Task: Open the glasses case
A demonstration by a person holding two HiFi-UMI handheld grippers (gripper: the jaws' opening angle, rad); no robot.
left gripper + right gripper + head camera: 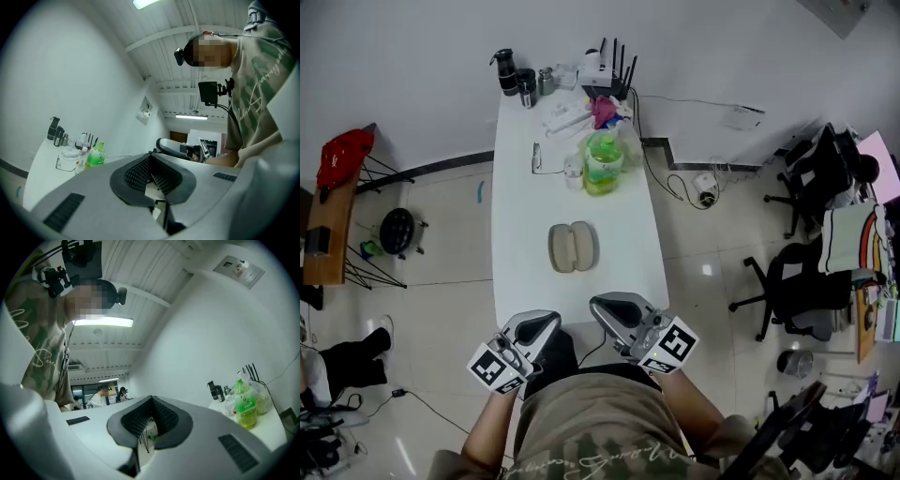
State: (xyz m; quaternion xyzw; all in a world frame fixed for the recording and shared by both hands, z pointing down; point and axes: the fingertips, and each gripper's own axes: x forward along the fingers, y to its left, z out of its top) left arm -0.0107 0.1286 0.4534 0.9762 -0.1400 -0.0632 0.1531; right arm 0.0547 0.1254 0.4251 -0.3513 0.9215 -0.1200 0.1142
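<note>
A beige glasses case (pixel 572 247) lies flat in the middle of the white table (pixel 516 234), with a seam running down its middle. Whether it is open or closed I cannot tell. My left gripper (pixel 546 320) and right gripper (pixel 598 302) hover at the table's near edge, close to the person's body and well short of the case. Both are shut with nothing between their jaws. The left gripper view shows its own shut jaws, pad (pixel 140 174) against pad, and the right gripper (pixel 180 147) beyond them. In the right gripper view the pads (pixel 161 418) are pressed together. The case is hidden in both gripper views.
At the table's far end stand a green bottle (pixel 603 161), a small white bottle (pixel 573 172), a pair of glasses (pixel 539 157), dark flasks (pixel 516 77) and a router (pixel 605 70). Office chairs (pixel 797 281) stand to the right, and a wooden desk (pixel 328 225) to the left.
</note>
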